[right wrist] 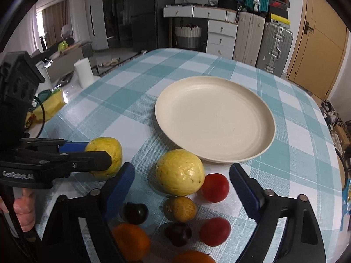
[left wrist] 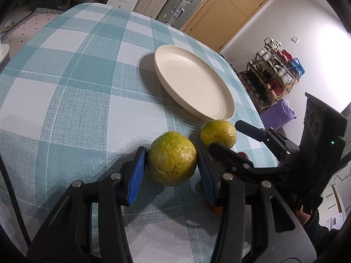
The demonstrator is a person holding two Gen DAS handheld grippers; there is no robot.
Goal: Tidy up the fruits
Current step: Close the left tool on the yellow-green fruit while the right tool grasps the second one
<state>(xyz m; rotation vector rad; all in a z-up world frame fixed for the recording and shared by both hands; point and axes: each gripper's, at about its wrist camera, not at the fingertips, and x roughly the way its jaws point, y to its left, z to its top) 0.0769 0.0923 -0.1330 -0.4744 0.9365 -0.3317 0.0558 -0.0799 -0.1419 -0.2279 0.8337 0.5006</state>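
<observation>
A yellow-green citrus fruit (left wrist: 172,161) sits between the blue pads of my left gripper (left wrist: 171,166), which is shut on it. The same fruit (right wrist: 104,156) shows at the left in the right wrist view. My right gripper (right wrist: 181,175) is open and straddles a second yellow citrus fruit (right wrist: 179,172) without touching it. From the left wrist view, that gripper (left wrist: 224,135) reaches around the same fruit (left wrist: 218,133). A cream plate (right wrist: 215,118) lies empty just beyond both fruits. Two red tomatoes (right wrist: 215,187), two dark plums (right wrist: 135,212), a small brownish fruit (right wrist: 179,208) and oranges (right wrist: 131,241) lie nearer.
The table wears a teal checked cloth (right wrist: 136,87). A white paper roll (right wrist: 83,72) and a yellow bag (right wrist: 50,105) sit at its left edge. Suitcases (right wrist: 274,46) and drawers stand behind the table. A shelf rack (left wrist: 274,74) stands beyond the right edge.
</observation>
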